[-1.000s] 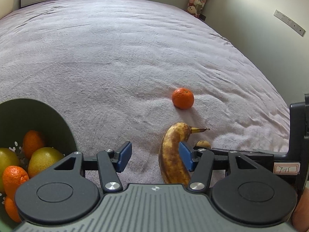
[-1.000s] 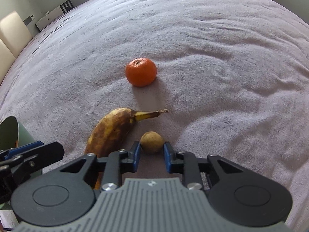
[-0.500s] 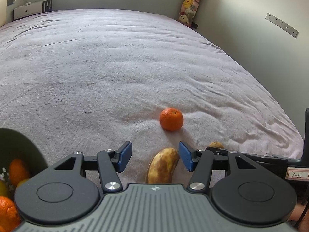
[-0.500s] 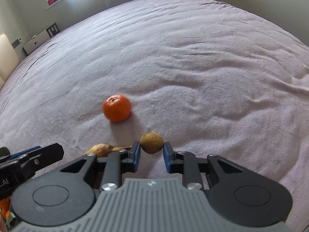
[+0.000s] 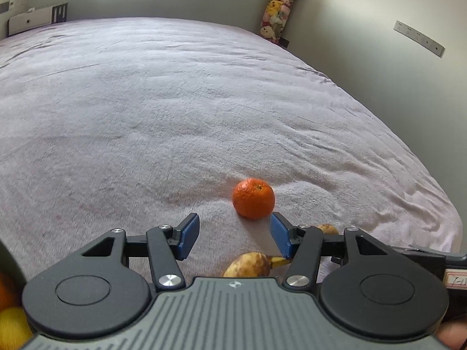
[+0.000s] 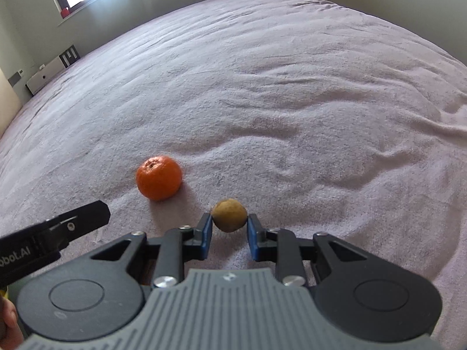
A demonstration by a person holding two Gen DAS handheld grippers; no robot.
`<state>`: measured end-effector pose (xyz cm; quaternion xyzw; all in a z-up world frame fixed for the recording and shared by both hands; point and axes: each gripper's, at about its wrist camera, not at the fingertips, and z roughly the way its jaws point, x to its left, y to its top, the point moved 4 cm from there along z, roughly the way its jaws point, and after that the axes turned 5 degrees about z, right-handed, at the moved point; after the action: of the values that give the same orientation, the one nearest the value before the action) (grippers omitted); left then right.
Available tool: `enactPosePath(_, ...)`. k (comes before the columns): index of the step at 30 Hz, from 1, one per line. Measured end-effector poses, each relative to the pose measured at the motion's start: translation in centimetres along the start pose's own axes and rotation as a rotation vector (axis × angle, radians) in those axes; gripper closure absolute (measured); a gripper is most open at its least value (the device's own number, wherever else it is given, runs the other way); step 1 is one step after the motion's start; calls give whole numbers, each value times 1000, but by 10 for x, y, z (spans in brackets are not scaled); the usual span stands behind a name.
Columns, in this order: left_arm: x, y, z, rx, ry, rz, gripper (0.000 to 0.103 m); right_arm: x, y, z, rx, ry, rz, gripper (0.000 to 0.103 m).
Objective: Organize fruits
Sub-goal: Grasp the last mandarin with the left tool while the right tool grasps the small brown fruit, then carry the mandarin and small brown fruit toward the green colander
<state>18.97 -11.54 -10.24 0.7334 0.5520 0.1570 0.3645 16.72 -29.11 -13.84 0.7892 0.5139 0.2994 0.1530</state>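
A round, bright orange mandarin (image 5: 253, 198) with dimpled peel rests on the cloth just ahead of the left gripper (image 5: 235, 234), nearer its right pad. A small, round, dull tan-brown fruit (image 6: 229, 214) with a matte skin sits pinched between the pads of the right gripper (image 6: 228, 227). A curved, heavily brown-spotted yellow banana (image 5: 251, 267) lies low beneath the left gripper, its stem toward the right pad.

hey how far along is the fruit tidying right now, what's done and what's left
Done: some fruit shows at the left wrist view's lower left edge; its container is barely visible. In hand: the right tool is shut on a small brown fruit. Left: the orange and the spotted banana lie loose on the purple blanket; the left tool is open and empty.
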Motion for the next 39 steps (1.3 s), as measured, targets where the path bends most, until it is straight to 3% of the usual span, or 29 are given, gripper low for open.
enactPosePath(8,2,3,18,-10,-29,18,38,-9,5,10,-12,-24,31,81)
enactPosePath(13,-7,10,33,0,-66,38,31,-10,9,10,-34,-48,22,81)
enactPosePath(23,-29,16,74,86,-36,153,31,-15,11,14,-49,-94,-24,81)
enactPosePath(28,-32,15,83,100,-20,168,38,-15,9,15,-50,-97,-41,81)
enactPosePath(30,-32,15,83,103,-6,180,48,-14,8,15,-51,-97,-40,81)
enactPosePath(39,-30,16,80,110,-11,168,52,-15,8,15,-48,-97,-38,81)
